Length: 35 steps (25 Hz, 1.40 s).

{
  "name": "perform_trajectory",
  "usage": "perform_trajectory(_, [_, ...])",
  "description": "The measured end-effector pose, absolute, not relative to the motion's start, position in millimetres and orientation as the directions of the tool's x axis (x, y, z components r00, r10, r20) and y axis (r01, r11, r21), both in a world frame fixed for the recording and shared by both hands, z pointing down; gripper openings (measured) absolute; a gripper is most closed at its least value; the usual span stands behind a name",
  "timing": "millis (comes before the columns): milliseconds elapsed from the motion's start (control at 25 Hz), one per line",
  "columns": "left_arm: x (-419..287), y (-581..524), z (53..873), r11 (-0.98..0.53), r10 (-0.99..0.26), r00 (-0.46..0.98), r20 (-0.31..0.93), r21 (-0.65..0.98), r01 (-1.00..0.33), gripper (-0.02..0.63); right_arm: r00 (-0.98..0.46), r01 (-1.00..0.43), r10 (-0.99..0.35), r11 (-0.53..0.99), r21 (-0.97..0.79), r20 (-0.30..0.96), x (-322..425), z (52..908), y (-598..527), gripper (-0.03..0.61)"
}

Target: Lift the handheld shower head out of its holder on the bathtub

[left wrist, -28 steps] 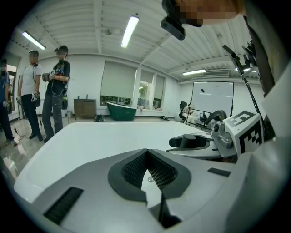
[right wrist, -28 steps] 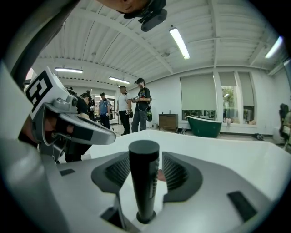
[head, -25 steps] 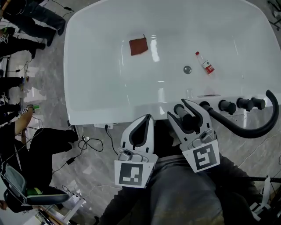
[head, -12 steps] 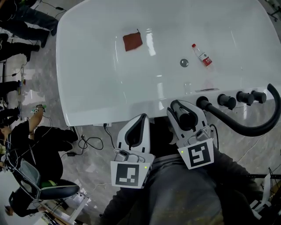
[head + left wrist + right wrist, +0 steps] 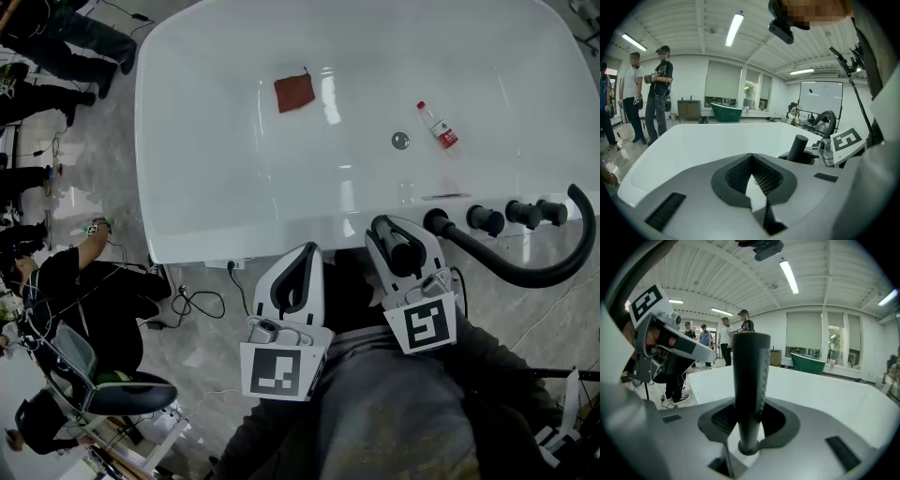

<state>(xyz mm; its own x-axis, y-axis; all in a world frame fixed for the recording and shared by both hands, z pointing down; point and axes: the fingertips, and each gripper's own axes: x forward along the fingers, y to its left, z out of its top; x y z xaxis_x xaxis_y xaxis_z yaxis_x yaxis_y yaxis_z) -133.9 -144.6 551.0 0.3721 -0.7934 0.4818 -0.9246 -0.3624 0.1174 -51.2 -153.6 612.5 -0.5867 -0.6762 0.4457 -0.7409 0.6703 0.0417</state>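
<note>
- Gripping the black handle of the handheld shower head (image 5: 750, 376), the right gripper (image 5: 401, 246) has its jaws closed part-way, with a pad pressed against each side.
- The handle stands upright, its foot seated in the holder (image 5: 748, 449) on the near rim of the bathtub (image 5: 225, 197), beside the black taps (image 5: 486, 219).
- The left gripper (image 5: 307, 255) hovers just outside that rim, its jaws clenched together on nothing.

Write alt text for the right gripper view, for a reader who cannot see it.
The right gripper is closed on the upright black shower head handle, which stands in its holder on the white bathtub. Behind it, people stand at left and a green tub sits by the windows.
</note>
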Motion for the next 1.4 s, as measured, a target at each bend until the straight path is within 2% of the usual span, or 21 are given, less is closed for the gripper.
perform_trajectory(240, [-134.8,-145.3,526.7,-0.368,-0.798,0.372,0.474,0.106,-0.924,0.002,-0.598,-0.747,-0.701,0.663,0.048,0.388,-51.2,577.5,-158.9,0.124])
perform_trajectory(840, [-124.0,-145.4,417.6,-0.38,-0.823,0.387,0.415,0.104,-0.919,0.002,-0.623,-0.729,-0.699,0.682,0.064,0.351,-50.6,461.2,-155.7,0.124])
perform_trajectory(1400, [-128.7,-145.7,399.5,-0.364,-0.84,0.369,0.399,0.093,-0.927,0.002,-0.642,-0.714,-0.691,0.697,0.071,0.333,-56.9,441.3,-157.1,0.124])
